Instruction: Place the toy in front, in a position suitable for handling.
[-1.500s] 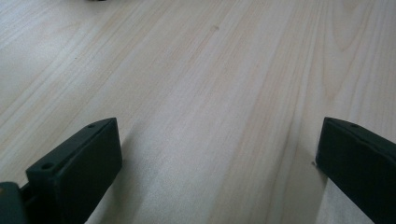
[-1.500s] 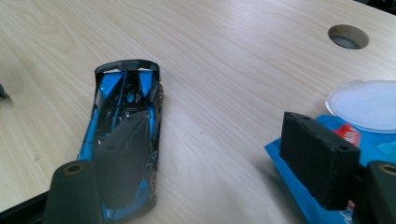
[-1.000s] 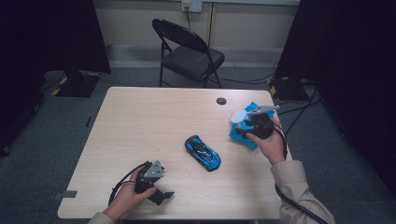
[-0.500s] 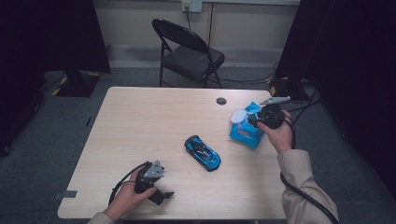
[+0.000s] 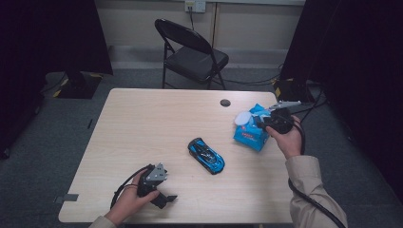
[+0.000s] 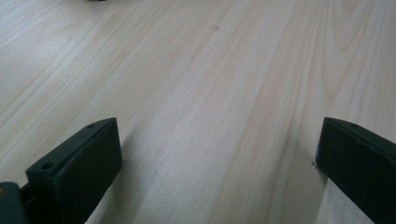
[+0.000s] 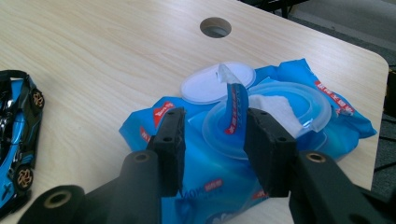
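Observation:
A blue wet-wipe pack (image 5: pixel 249 136) (image 7: pixel 329 112) lies at the table's right edge with its white lid (image 5: pixel 242 117) (image 7: pixel 210 86) flipped open. A white wipe (image 7: pixel 275 107) shows in the opening. A peeled blue seal strip (image 7: pixel 233 109) stands up from the pack. My right gripper (image 5: pixel 262 124) (image 7: pixel 212 119) hovers over the pack, open, and its jaws have just been closing with the strip between them, near the right-hand jaw and not pinched. My left gripper (image 5: pixel 166 200) (image 6: pixel 217 135) rests open on bare wood at the front left.
A blue toy car (image 5: pixel 206 156) (image 7: pixel 14 135) sits mid-table, left of the pack. The wooden table (image 5: pixel 152 118) has a round cable hole (image 5: pixel 225 102) (image 7: pixel 215 27) near its far edge. A black folding chair (image 5: pixel 190 52) stands beyond it.
My right hand and gripper have shifted a little toward the far right over the pack. The left hand has stayed put.

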Demonstrator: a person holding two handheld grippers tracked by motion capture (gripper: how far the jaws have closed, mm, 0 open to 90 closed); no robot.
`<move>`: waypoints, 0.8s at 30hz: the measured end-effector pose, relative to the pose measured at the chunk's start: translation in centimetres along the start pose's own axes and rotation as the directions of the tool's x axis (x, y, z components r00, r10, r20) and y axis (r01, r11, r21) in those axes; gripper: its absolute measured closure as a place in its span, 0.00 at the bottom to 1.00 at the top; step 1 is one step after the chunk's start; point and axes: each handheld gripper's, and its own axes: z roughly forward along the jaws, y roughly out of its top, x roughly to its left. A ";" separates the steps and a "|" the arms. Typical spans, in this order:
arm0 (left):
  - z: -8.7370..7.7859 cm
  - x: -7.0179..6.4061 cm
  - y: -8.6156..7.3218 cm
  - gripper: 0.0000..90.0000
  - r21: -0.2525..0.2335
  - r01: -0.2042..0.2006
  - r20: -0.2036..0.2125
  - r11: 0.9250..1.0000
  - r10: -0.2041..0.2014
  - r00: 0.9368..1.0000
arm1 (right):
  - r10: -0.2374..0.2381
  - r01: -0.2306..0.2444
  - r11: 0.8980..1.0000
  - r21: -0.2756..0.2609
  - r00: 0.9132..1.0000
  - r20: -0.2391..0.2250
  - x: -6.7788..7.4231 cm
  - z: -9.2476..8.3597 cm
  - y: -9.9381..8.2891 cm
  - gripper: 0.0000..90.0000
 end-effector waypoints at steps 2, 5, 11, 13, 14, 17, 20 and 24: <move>0.0 0.0 0.0 0.00 -0.001 -0.001 0.000 1.000 0.001 1.000 | 0.001 -0.001 1.000 0.003 1.000 0.003 0.1 -0.3 -0.2 0.66; 0.0 0.0 0.0 0.00 0.000 -0.001 0.000 1.000 0.001 1.000 | -0.001 0.000 1.000 0.020 1.000 0.012 0.1 -0.6 -0.5 0.66; 0.0 0.0 0.0 0.00 0.000 0.000 0.000 1.000 0.000 1.000 | 0.012 -0.012 1.000 0.021 0.999 0.035 -0.2 -0.3 -0.5 0.65; 0.0 0.0 0.0 0.00 0.000 0.000 0.000 1.000 0.000 1.000 | 0.019 -0.020 1.000 0.022 0.999 0.033 -0.3 -0.2 -0.4 0.65; 0.0 0.0 0.0 0.00 -0.001 0.001 0.000 1.000 -0.001 1.000 | 0.023 -0.024 0.999 0.030 0.999 0.034 -0.4 0.0 -0.4 0.65; 0.0 0.0 0.0 0.00 0.000 0.000 0.000 1.000 0.000 1.000 | 0.031 -0.031 0.999 0.031 0.999 0.030 -0.7 0.4 -0.4 0.65; 0.0 0.0 0.0 0.00 -0.001 0.000 0.000 1.000 0.000 1.000 | 0.019 -0.020 0.999 0.032 1.000 0.020 -0.6 0.6 -0.6 0.65; 0.0 0.0 0.0 0.00 0.000 -0.001 0.000 1.000 0.001 1.000 | 0.017 -0.018 1.000 0.025 1.000 0.018 -0.5 0.2 -0.8 0.65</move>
